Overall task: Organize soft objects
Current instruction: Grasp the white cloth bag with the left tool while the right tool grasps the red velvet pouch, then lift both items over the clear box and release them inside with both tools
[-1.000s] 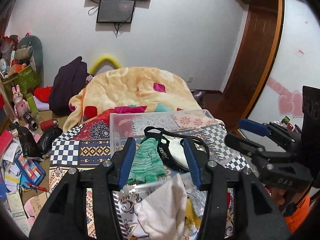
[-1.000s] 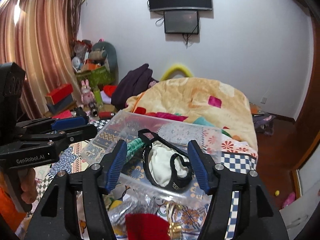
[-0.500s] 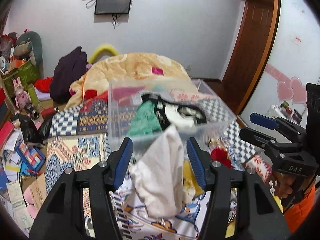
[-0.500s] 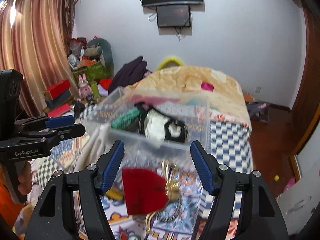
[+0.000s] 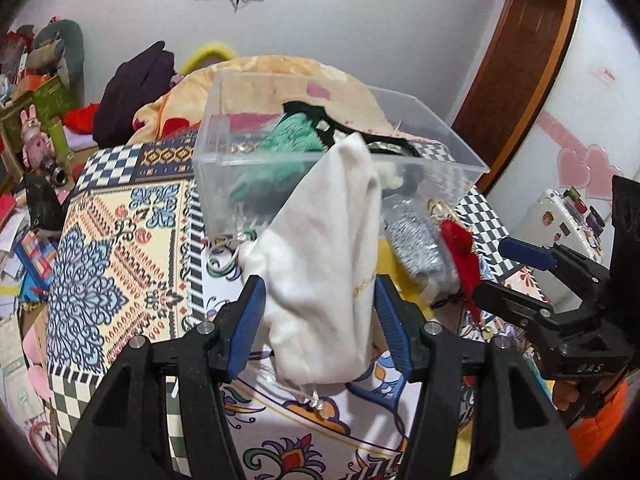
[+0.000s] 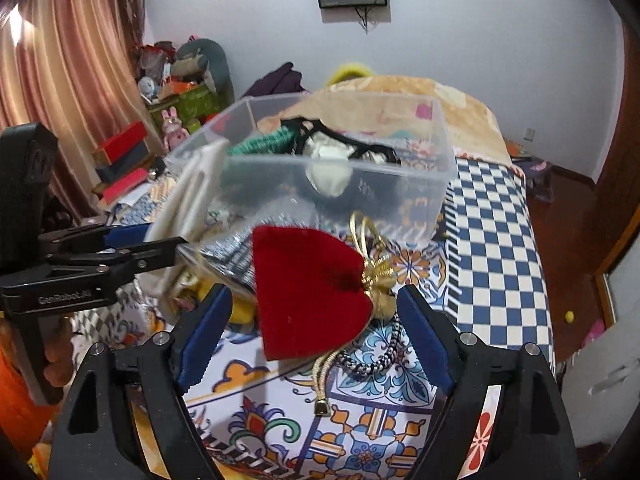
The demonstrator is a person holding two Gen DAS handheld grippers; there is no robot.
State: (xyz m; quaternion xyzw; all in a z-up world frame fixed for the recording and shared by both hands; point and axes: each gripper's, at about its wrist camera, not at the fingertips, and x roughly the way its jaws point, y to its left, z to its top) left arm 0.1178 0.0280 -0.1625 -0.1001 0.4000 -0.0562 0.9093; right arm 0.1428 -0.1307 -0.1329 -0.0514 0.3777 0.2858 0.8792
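A clear plastic bin [image 5: 240, 168] stands on the patterned bedspread and holds a green knit piece [image 5: 296, 136], a black strap and a white item [image 6: 330, 172]. In front of it lie a white cloth pouch [image 5: 324, 264], a silver pouch [image 5: 416, 244] and a red velvet pouch [image 6: 308, 292] with a gold tie. My left gripper [image 5: 318, 320] is open with its fingers either side of the white pouch. My right gripper [image 6: 310, 332] is open with its fingers either side of the red pouch. Each gripper also shows in the other's view, the right one [image 5: 516, 276] and the left one [image 6: 154, 242].
A yellow patterned blanket [image 6: 452, 108] is heaped behind the bin. A braided cord and gold chain [image 6: 360, 360] lie by the red pouch. Clutter, boxes and toys [image 5: 36, 120] fill the floor at the left. A wooden door [image 5: 516, 60] stands at the right.
Both grippers have dropped lower and closer to the bedspread. The white pouch now sits between the left fingers and the red pouch between the right fingers. Both stay open.
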